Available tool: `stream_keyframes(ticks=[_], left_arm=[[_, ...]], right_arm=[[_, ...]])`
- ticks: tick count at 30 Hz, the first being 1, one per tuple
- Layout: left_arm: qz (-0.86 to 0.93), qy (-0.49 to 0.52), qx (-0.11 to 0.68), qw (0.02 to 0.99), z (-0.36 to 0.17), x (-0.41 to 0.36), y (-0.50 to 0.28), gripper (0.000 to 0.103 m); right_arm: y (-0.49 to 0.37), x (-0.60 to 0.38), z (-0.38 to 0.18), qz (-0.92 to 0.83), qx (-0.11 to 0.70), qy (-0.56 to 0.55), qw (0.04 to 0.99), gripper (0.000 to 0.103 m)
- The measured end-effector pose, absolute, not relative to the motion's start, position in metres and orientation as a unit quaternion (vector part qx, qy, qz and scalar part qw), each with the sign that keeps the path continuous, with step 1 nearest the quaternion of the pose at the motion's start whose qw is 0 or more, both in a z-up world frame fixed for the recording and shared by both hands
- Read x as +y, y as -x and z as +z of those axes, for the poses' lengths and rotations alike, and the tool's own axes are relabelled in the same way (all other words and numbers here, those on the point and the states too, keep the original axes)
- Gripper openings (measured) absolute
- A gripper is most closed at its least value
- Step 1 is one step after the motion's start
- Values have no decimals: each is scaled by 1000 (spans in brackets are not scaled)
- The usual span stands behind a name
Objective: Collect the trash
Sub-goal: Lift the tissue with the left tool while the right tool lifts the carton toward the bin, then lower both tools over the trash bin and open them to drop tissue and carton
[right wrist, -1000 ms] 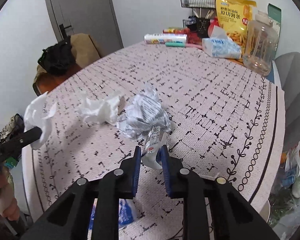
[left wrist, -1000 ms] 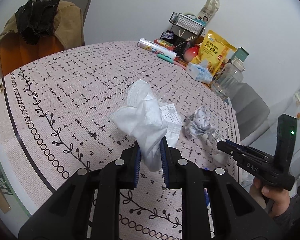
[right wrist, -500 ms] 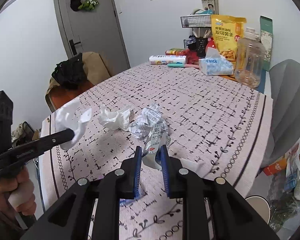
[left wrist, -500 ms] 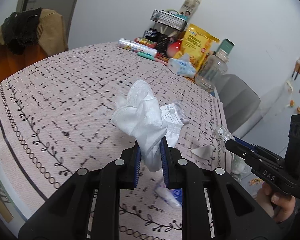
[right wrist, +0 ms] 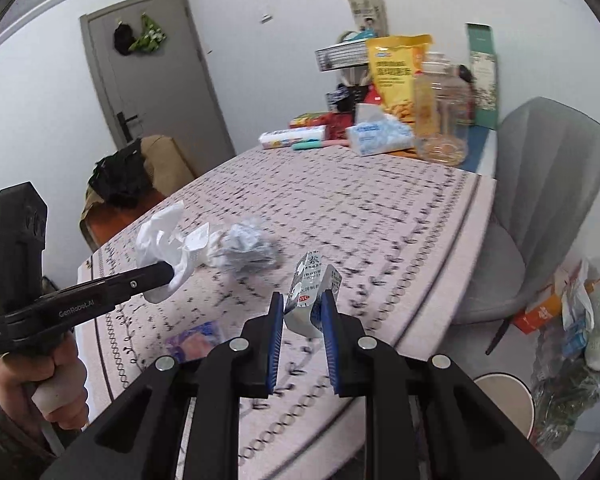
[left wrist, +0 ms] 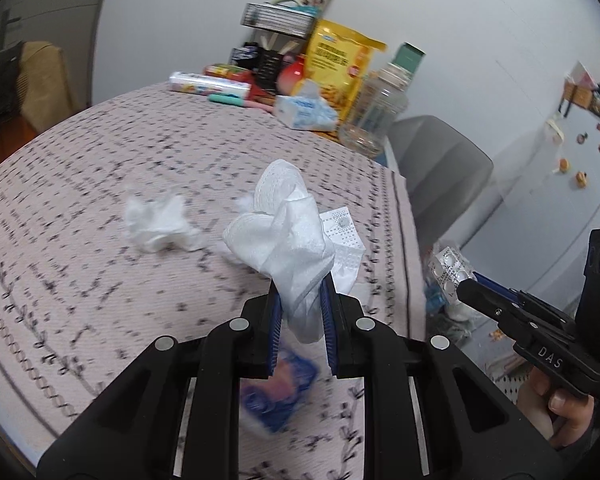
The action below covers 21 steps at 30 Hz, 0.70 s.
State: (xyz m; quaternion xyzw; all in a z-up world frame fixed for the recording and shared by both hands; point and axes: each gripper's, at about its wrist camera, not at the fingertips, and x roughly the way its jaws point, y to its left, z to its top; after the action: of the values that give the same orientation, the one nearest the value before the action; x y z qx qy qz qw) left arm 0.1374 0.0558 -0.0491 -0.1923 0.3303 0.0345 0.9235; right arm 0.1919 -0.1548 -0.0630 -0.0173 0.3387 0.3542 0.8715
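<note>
White tissue wad (left wrist: 284,240) clamped in left hand-held gripper (left wrist: 300,312); foil blister pack (right wrist: 312,292) clamped in right hand-held gripper (right wrist: 302,316).
Both held above patterned surface (right wrist: 380,216); crumpled tissue (left wrist: 160,228) at 10 o'clock, crumpled paper ball (right wrist: 246,248) at 11 o'clock, both lying loose.

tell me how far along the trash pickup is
Nothing visibly binned yet. In hand: the left gripper clamps a crumpled white tissue, and the right gripper clamps a silver pill blister pack. Left on the patterned tablecloth: another white tissue wad, a crumpled printed paper ball and a blue wrapper.
</note>
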Motion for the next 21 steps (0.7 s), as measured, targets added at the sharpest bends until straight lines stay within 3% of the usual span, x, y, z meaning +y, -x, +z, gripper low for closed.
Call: stream_keyframes(ticks=[21], left_arm=[[-100,103,388,910,-59,-111,-246,18]], right_arm=[[-238,-327,-96,220,351,-69,908,20]])
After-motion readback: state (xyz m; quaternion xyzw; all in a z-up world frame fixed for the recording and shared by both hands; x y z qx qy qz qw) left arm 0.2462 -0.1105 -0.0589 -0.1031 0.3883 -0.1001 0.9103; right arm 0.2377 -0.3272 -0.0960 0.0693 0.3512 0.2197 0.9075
